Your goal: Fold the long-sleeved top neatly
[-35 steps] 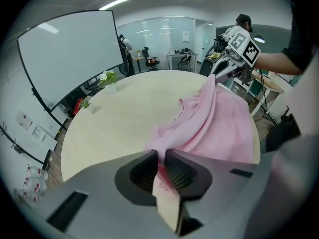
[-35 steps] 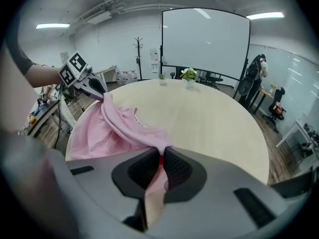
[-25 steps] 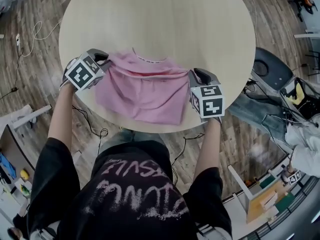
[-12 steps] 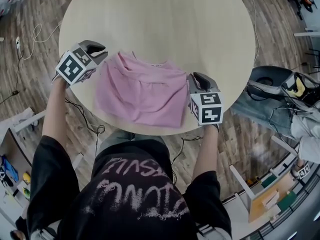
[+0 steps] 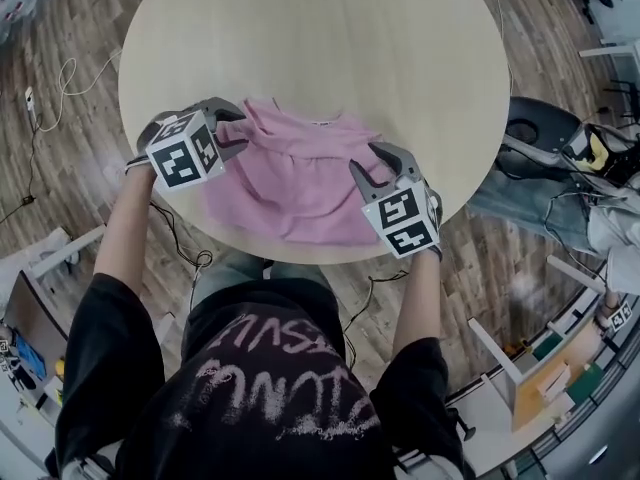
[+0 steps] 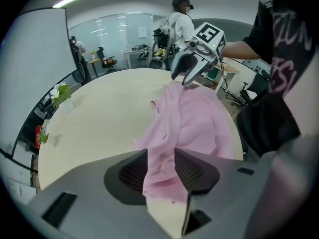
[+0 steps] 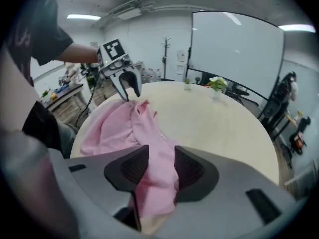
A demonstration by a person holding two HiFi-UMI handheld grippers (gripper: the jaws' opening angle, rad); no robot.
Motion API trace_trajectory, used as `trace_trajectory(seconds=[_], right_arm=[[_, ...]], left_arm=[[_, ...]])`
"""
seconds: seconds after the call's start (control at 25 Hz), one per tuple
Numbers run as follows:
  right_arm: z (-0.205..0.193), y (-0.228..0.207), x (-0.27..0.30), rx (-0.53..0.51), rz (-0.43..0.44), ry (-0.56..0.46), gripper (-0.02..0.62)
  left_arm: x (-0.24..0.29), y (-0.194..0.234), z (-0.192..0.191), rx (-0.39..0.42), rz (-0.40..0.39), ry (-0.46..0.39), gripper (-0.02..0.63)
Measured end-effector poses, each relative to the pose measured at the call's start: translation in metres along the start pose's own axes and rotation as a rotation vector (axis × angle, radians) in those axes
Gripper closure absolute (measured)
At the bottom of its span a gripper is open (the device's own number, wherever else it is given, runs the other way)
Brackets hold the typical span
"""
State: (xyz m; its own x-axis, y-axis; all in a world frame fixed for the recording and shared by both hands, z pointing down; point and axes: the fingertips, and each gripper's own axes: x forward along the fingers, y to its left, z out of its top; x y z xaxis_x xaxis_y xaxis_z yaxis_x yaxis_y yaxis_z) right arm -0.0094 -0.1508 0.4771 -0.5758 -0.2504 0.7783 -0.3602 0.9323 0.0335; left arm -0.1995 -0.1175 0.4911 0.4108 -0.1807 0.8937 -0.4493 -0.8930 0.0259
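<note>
1. On your left gripper (image 5: 235, 128), the fingers (image 6: 132, 171) had just been opening. They stood apart and released, with a slack fold of the pink top (image 5: 290, 183) draped between the pads.
2. The fingers (image 7: 192, 168) of your right gripper (image 5: 365, 163) had just been opening too, and loose cloth hung between them unpinched.
3. The top lay bunched and partly folded near the edge of the table (image 5: 330, 48) closest to you. It sat between the two grippers, with its neckline pointing away from you.
4. It looked light, soft and limp, so it probably sagged wherever it was unsupported, and it may have slid on the smooth table. Pinching both outer edges together, at shoulder or hem, seemed the surest hold.
</note>
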Motion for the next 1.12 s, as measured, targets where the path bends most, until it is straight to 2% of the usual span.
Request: trace_trajectory(seconds=[0.08,0.2,0.28,0.36,0.48,0.68,0.84,0.96,1.04,1.12], right_arm=[[0.011,0.012,0.019,-0.101,0.063,0.06,0.411],[0.017,0.02,0.045,-0.176,0.126,0.157,0.414],[0.013,0.019,0.057,-0.19,0.161,0.217,0.445],[0.008,0.019,0.064,-0.174,0.181,0.258,0.483],[-0.002,0.012,0.065,-0.156,0.144,0.285,0.589],[-0.004,-0.001,0.059,-0.151,0.1,0.3,0.591],[-0.005,-0.022,0.048,-0.155,0.044,0.31,0.591],[-0.014,-0.025,0.042,-0.134,0.056,0.317,0.589],[-0.023,-0.019,0.041,-0.135,0.091,0.346,0.496],[-0.028,-0.017,0.041,-0.131,0.128,0.37,0.465]], left_arm=[[0.007,0.0,0.003,0.064,-0.026,0.012,0.417],[0.014,0.004,0.009,0.119,-0.062,0.006,0.416],[0.019,0.011,0.011,0.153,-0.079,0.004,0.444],[0.023,0.017,0.009,0.179,-0.091,0.006,0.531],[0.027,0.019,0.009,0.196,-0.132,-0.006,0.584],[0.021,0.03,0.017,0.192,-0.156,-0.052,0.586],[0.014,0.048,0.022,0.155,-0.136,-0.074,0.586],[0.018,0.059,0.018,0.113,-0.109,-0.069,0.586],[0.022,0.061,0.011,0.092,-0.101,-0.061,0.586],[0.025,0.062,0.008,0.084,-0.108,-0.058,0.586]])
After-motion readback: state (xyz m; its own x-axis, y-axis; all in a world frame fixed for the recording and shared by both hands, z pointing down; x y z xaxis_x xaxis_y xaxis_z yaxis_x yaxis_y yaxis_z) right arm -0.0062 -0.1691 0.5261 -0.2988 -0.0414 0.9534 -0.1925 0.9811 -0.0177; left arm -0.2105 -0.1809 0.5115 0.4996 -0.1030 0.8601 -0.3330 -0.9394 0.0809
